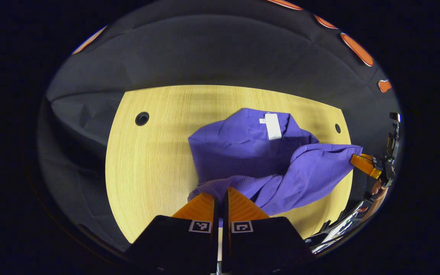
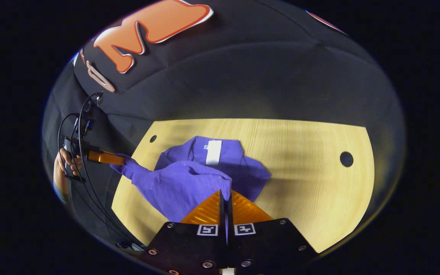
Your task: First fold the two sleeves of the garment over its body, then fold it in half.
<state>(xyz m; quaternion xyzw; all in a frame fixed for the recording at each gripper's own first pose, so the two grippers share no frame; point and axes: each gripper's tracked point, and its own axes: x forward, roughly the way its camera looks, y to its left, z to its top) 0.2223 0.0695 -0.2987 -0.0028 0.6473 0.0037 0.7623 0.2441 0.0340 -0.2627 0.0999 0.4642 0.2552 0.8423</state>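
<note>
No legible text, brand, number or sign anywhere. White label [image 1: 273,126] sewn inside the neck of the purple garment [image 1: 243,152]: print too small to make out in the left gripper view, blank white in the right gripper view. Square black-and-white coded markers [image 1: 220,226] fixed at the base of the fingers of each gripper: machine patterns only, no characters. Wooden table [image 2: 311,183]: unmarked.
</note>
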